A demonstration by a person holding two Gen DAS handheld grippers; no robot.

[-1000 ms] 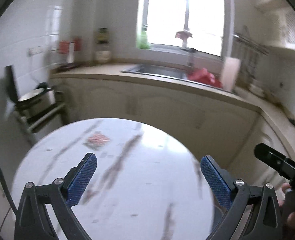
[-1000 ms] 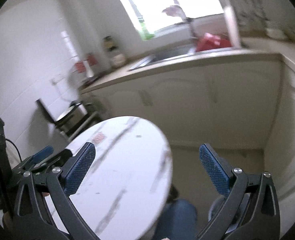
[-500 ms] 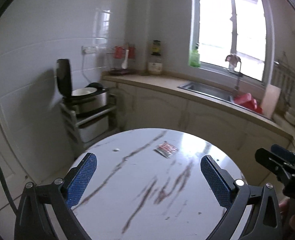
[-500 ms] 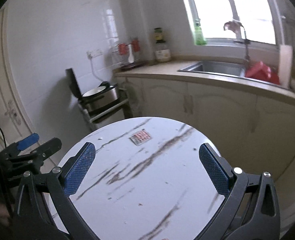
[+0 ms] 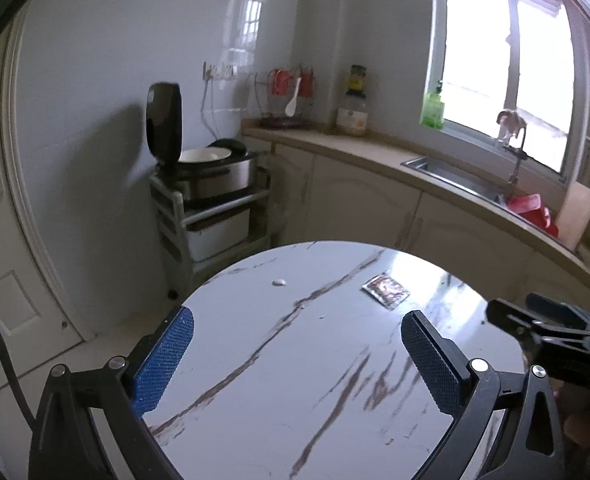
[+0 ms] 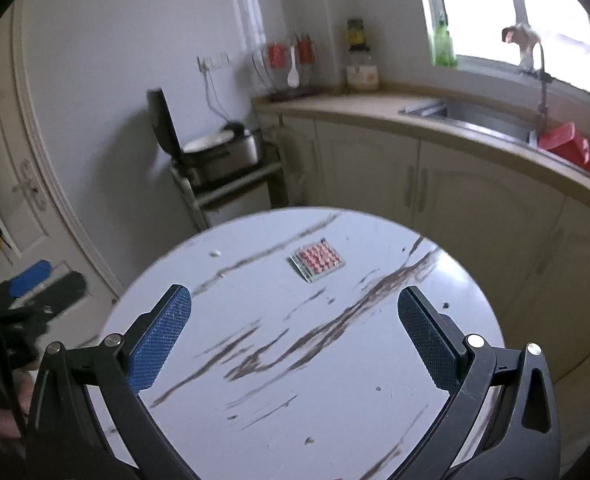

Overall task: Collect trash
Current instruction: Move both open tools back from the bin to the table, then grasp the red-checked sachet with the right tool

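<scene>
Both grippers hang over the round marble-look worktop (image 6: 435,280), the left gripper (image 5: 295,356) and right gripper (image 6: 295,338) each with jaws spread wide and empty. The trash, a flat foil wrapper (image 6: 316,260) with a red grid print, lies just above centre frame in the right wrist view. It's thin and glossy on a slick surface, so I'd come in low and pinch an edge.

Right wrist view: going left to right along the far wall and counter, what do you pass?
Rice cooker with its lid up → red utensil rack → jar → green bottle → sink faucet → red container.
</scene>
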